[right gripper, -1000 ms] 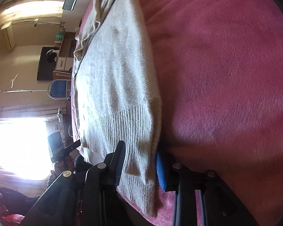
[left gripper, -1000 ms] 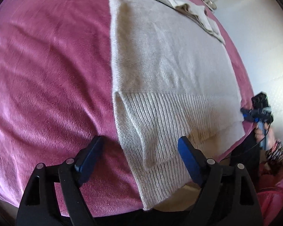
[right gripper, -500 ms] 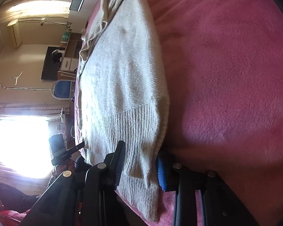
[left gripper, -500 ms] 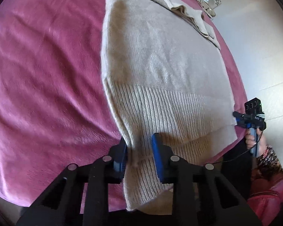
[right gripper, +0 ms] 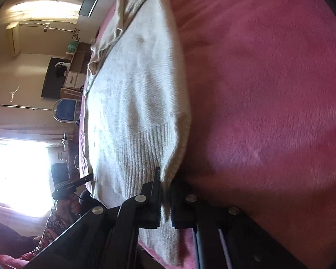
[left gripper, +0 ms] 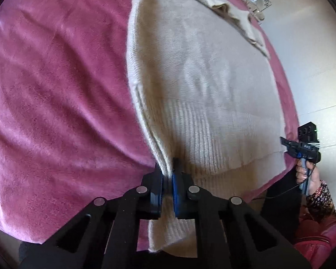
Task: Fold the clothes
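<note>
Beige knit sweater (left gripper: 201,85) lies flat on my pink blanket (left gripper: 56,89); left gripper (left gripper: 167,179) and right gripper (right gripper: 165,192) are clamped on its ribbed hem corners at the near edge; folding not begun.

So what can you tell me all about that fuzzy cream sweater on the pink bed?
The sweater is a soft-looking cream knit with a ribbed band along its bottom edge. It lies spread out on the pink blanket, with a sleeve folded across it at the far end. Its near ribbed edge hangs over the side of the bed. The left hand-held gripper pinches one bottom corner, the right hand-held gripper the other, bunching the knit there.
</note>
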Tool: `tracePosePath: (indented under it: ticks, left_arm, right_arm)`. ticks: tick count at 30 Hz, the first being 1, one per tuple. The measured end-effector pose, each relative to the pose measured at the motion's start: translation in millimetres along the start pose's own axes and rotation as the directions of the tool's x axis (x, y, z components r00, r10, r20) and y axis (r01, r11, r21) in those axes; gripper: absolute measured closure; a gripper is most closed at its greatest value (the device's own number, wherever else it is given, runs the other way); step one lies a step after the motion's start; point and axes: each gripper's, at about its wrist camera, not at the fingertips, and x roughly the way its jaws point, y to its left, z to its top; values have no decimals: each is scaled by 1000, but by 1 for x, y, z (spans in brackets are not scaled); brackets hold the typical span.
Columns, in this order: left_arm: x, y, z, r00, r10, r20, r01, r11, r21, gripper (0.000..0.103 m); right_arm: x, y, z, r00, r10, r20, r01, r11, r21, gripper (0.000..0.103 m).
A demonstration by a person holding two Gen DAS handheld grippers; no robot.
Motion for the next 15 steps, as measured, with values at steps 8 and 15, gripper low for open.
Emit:
tracePosePath:
  ticks: [8,15]
  left_arm:
    - [-20,0,1,981,-176,85,182,982,-59,98]
    - [-44,5,34,886,-397,238,434,891,-131,98]
  right_arm:
    - [-10,7,1,989,146,11,-146,987,66,99]
    - [-18,35,37,964,266,18,-266,961,78,99]
